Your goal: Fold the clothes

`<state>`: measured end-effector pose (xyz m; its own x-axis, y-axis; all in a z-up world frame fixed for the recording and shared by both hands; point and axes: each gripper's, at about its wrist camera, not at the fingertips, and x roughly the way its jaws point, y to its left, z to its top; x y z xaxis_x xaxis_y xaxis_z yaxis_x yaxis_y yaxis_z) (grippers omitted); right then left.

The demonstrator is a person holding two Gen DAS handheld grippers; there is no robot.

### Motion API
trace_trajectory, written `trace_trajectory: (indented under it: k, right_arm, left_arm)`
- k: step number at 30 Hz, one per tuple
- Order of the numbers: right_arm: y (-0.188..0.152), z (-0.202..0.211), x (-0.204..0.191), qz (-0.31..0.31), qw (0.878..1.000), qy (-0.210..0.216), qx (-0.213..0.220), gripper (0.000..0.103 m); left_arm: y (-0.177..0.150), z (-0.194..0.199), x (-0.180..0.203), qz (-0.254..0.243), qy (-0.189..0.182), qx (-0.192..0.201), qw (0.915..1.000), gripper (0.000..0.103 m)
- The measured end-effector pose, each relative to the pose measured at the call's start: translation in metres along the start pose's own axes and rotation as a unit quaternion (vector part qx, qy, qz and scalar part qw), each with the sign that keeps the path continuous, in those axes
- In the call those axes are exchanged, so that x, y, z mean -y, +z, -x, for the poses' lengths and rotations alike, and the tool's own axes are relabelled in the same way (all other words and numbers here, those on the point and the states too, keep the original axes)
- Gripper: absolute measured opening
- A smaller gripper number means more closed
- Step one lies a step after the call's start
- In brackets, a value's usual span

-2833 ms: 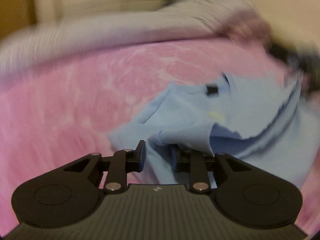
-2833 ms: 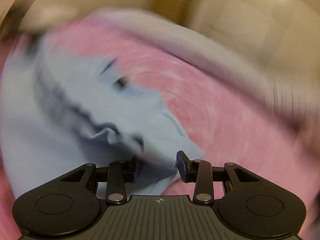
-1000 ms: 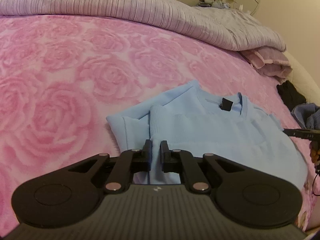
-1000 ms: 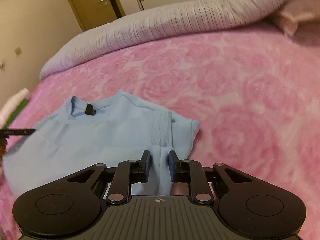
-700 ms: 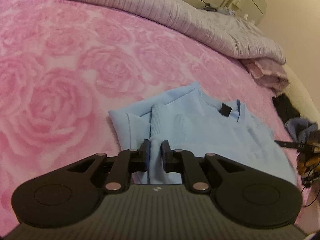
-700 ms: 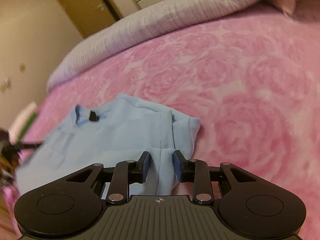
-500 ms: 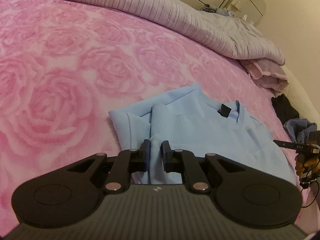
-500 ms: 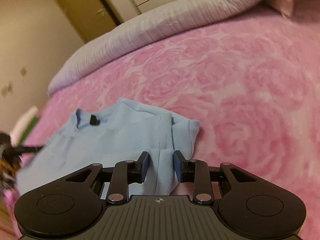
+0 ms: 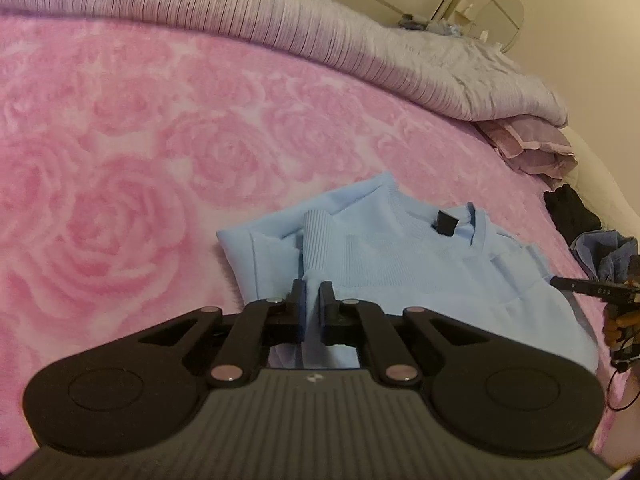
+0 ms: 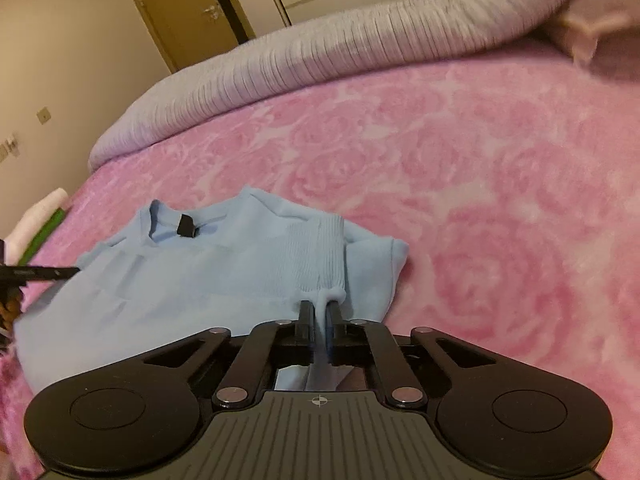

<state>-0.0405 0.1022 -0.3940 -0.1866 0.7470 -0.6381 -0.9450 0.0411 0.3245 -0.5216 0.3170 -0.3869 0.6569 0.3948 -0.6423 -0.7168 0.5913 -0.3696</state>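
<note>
Left wrist view: pink rose-pattern blanket [image 9: 120, 184] fills the left and centre. Light blue sweater [image 9: 420, 256] lies flat on it, right of centre, collar with black tag [image 9: 446, 222] on the far side. A ribbed cuff [image 9: 316, 240] is folded in over the body and runs straight toward the camera. Left gripper [image 9: 313, 300] has its jaws clenched on a ridge of blue fabric directly below that cuff, so the garment's near-left edge is pinched. A thin black tip [image 9: 576, 286] at the far right edge is probably the other gripper; too small to read. Grey striped duvet [image 9: 280, 24] is bunched along the far edge of the bed.

Right wrist view: the sweater [image 10: 192, 280] spreads left of the jaws, tag [image 10: 186, 226] far left, second ribbed cuff [image 10: 320, 256] just ahead. Right gripper [image 10: 319, 312] is likewise closed on a pleat of blue cloth at the garment's near-right edge. Blanket [image 10: 500, 200] is bare to the right.

Judgement: sleeves are already folded in; both grippers hold opposite ends of the near hem. The garment's long axis runs across, between the two grippers, and the collar lies ahead of both. The coming fold likely carries the hem forward to the collar, both ends lifted evenly. Neither hand is clearly nearer.
</note>
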Motion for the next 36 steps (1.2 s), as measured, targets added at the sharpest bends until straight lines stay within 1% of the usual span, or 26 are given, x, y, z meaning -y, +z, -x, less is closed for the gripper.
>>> trace_trajectory:
  k: [5,9,12,15,18,21,23,24,25,27,28,30,31,32,33,34,35,36]
  right_arm:
    - [0.004,0.029,-0.027,0.062,0.996,-0.012,0.059,0.002]
    - [0.016,0.04,-0.042,0.099,0.99,-0.031,0.099,0.002]
    - [0.033,0.027,-0.041,0.105,0.988,-0.057,0.103,0.002]
    - [0.041,0.006,-0.032,0.098,0.989,-0.074,0.086,0.002]
    - [0.042,-0.005,-0.029,0.098,0.988,-0.079,0.086,0.002]
    - [0.043,-0.015,-0.025,0.091,0.988,-0.086,0.086,0.002]
    - [0.042,-0.024,-0.019,0.08,0.989,-0.093,0.078,0.002]
    - [0.042,-0.029,-0.014,0.074,0.99,-0.097,0.072,0.002]
    - [0.041,-0.035,-0.01,0.068,0.991,-0.1,0.065,0.002]
    - [0.039,-0.045,-0.002,0.049,0.992,-0.104,0.048,0.002]
    - [0.037,-0.05,0.001,0.037,0.993,-0.104,0.038,0.002]
    - [0.035,-0.059,0.008,0.014,0.994,-0.104,0.019,0.004]
    - [0.036,-0.056,0.009,0.008,0.994,-0.106,0.014,0.008]
    - [0.039,-0.051,0.008,0.003,0.994,-0.108,0.012,0.015]
    - [0.04,-0.045,0.006,0.003,0.993,-0.116,0.015,0.02]
    - [0.04,-0.037,0.002,0.007,0.991,-0.134,0.022,0.036]
    - [0.039,-0.026,-0.003,0.011,0.987,-0.159,0.031,0.047]
    - [0.038,-0.017,-0.009,0.014,0.984,-0.173,0.041,0.048]
  left_arm:
    - [0.006,0.024,0.014,-0.023,0.001,0.046,0.9987,0.002]
    - [0.023,0.023,0.028,-0.056,0.031,0.084,0.9944,0.002]
    - [0.041,0.011,0.029,-0.058,0.046,0.105,0.9917,0.002]
    - [0.05,-0.009,0.03,-0.069,0.065,0.1,0.9904,0.002]
    - [0.055,-0.024,0.029,-0.082,0.077,0.098,0.9888,0.003]
    - [0.058,-0.038,0.023,-0.077,0.085,0.1,0.9883,0.003]
    - [0.057,-0.048,0.019,-0.074,0.089,0.099,0.9883,0.003]
    - [0.055,-0.054,0.017,-0.077,0.095,0.095,0.9879,0.003]
    - [0.052,-0.061,0.015,-0.077,0.1,0.083,0.9885,0.003]
    - [0.046,-0.076,0.01,-0.071,0.109,0.05,0.9903,0.004]
    - [0.042,-0.084,0.007,-0.068,0.113,0.034,0.9907,0.006]
    - [0.041,-0.081,0.004,-0.058,0.114,0.036,0.9911,0.011]
    - [0.042,-0.075,0.002,-0.05,0.116,0.039,0.9913,0.014]
    - [0.044,-0.069,0.0,-0.041,0.117,0.042,0.9913,0.015]
    - [0.044,-0.059,-0.002,-0.032,0.119,0.047,0.9913,0.015]
    - [0.045,-0.048,-0.003,-0.026,0.12,0.05,0.9912,0.015]
    - [0.043,-0.036,-0.004,-0.019,0.123,0.05,0.9909,0.014]
    - [0.04,-0.021,-0.005,-0.008,0.129,0.047,0.9904,0.014]
